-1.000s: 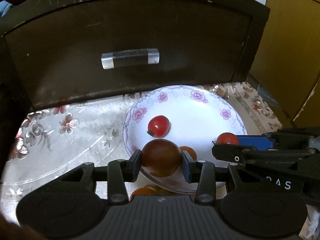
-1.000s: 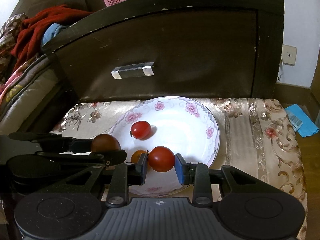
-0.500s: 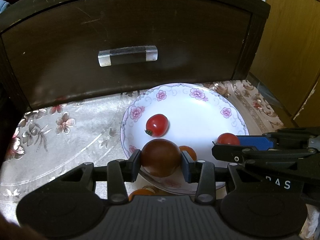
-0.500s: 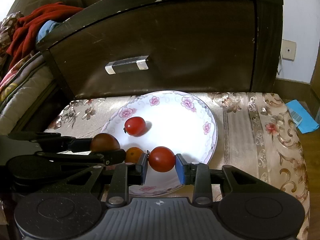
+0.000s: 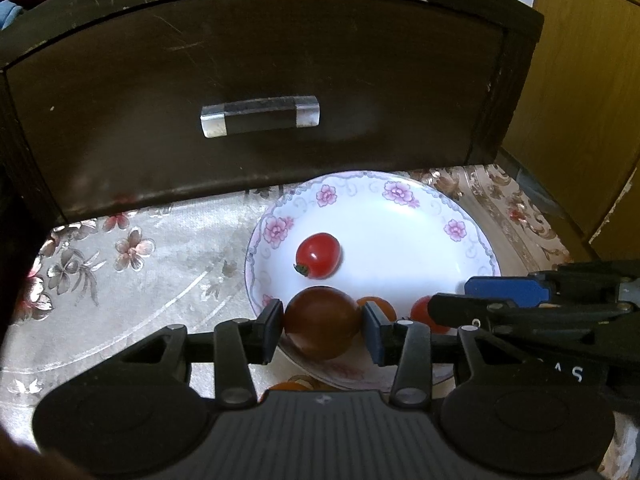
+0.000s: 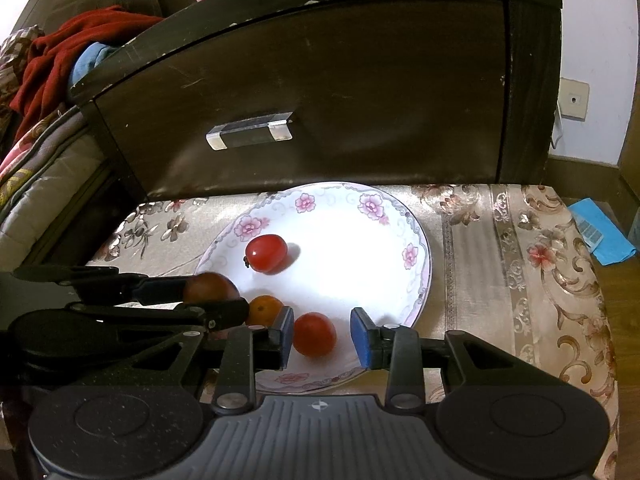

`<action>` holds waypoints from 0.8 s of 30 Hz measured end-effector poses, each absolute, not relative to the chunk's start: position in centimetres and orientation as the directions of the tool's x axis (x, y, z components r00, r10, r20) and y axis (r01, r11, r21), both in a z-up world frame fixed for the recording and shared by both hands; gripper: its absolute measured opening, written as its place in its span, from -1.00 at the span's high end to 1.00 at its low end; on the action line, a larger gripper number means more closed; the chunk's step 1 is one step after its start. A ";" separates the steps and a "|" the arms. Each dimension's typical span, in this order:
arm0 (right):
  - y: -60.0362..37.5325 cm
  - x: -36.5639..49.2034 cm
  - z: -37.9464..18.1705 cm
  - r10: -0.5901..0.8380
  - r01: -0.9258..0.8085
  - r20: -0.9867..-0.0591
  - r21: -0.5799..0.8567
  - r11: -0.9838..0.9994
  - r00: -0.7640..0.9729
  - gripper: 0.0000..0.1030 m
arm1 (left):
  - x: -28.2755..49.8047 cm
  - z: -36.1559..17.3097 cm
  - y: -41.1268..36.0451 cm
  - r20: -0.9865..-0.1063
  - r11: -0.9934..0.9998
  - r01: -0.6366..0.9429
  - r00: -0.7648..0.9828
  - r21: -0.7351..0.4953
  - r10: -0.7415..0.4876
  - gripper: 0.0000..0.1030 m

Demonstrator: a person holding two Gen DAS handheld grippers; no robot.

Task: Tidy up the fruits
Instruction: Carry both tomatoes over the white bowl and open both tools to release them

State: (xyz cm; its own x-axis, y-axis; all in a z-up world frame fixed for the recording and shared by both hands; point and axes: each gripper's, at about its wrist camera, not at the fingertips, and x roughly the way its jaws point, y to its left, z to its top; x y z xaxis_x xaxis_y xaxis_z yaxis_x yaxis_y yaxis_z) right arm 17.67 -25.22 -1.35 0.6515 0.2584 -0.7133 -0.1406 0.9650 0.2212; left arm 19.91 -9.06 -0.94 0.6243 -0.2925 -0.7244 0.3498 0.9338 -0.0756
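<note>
A white floral plate (image 5: 400,236) (image 6: 360,248) lies on the patterned cloth. On it are a red tomato (image 5: 318,255) (image 6: 266,253) and a small orange tomato (image 6: 264,310) (image 5: 380,306). My left gripper (image 5: 322,324) is shut on a dark brown-red tomato (image 5: 322,322) (image 6: 210,286) over the plate's near left rim. My right gripper (image 6: 322,336) is open, its pads on either side of a red tomato (image 6: 314,334) (image 5: 420,312) that rests on the plate, with gaps on both sides.
A dark wooden drawer front (image 5: 260,88) (image 6: 320,80) with a clear handle (image 5: 260,115) stands right behind the plate. Another orange fruit (image 5: 290,385) lies on the cloth below the left gripper. A blue packet (image 6: 600,232) lies at the right; red cloth (image 6: 60,60) is at the left.
My right gripper has opened and let go of the red tomato, which now sits on the plate. My left gripper still holds the dark tomato, a little closer to the plate.
</note>
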 end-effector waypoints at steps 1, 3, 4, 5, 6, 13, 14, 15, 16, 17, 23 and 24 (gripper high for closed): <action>-25.3 17.6 -1.3 0.260 -0.142 -0.713 0.222 0.965 0.651 0.44 | 19.9 -0.8 -9.0 -0.721 0.934 0.348 0.629 -0.074 -0.292 0.03; -25.3 17.6 -1.3 0.259 -0.142 -0.712 0.221 0.965 0.653 0.42 | 19.8 -0.5 -8.9 -0.712 0.935 0.347 0.638 -0.074 -0.293 0.00; -25.3 17.6 -1.3 0.259 -0.142 -0.710 0.221 0.965 0.654 0.40 | 19.8 -0.4 -8.9 -0.709 0.935 0.347 0.641 -0.075 -0.295 -0.01; -25.3 17.5 -1.2 0.260 -0.143 -0.708 0.222 0.964 0.656 0.39 | 19.7 -0.2 -8.8 -0.706 0.936 0.345 0.644 -0.075 -0.294 -0.02; -25.2 17.5 -1.2 0.261 -0.144 -0.707 0.223 0.964 0.657 0.38 | 19.7 0.0 -8.8 -0.704 0.936 0.344 0.647 -0.073 -0.293 -0.03; -25.0 16.7 -0.5 0.262 -0.154 -0.699 0.215 0.964 0.665 0.37 | 18.8 0.9 -8.6 -0.700 0.935 0.347 0.652 -0.067 -0.292 -0.04; -25.0 16.5 -0.3 0.263 -0.156 -0.698 0.214 0.964 0.666 0.37 | 18.6 1.0 -8.6 -0.701 0.935 0.349 0.651 -0.065 -0.292 -0.04; -25.0 16.4 -0.2 0.263 -0.156 -0.698 0.214 0.964 0.667 0.37 | 18.3 1.1 -8.5 -0.701 0.934 0.351 0.651 -0.063 -0.292 -0.04; -25.0 16.3 -0.2 0.263 -0.155 -0.697 0.215 0.964 0.667 0.37 | 18.0 1.2 -8.5 -0.701 0.934 0.351 0.652 -0.060 -0.290 -0.04; -24.9 16.1 0.0 0.264 -0.156 -0.697 0.215 0.964 0.667 0.37 | 17.7 1.3 -8.5 -0.700 0.934 0.351 0.653 -0.057 -0.288 -0.04; -24.7 14.8 0.6 0.272 -0.170 -0.694 0.215 0.962 0.667 0.35 | 16.2 1.8 -7.9 -0.699 0.935 0.352 0.656 -0.051 -0.285 -0.04; -24.7 14.5 0.8 0.275 -0.172 -0.693 0.215 0.961 0.666 0.35 | 15.9 1.9 -7.8 -0.699 0.935 0.351 0.656 -0.050 -0.284 -0.05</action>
State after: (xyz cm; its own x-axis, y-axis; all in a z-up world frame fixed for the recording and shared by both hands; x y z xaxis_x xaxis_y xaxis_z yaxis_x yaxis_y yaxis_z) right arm 14.53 -24.66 0.76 0.6661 0.2746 -0.6934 -0.1721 0.9613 0.2153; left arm 15.87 -7.78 1.91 0.6565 -0.2839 -0.6989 0.3511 0.9350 -0.0500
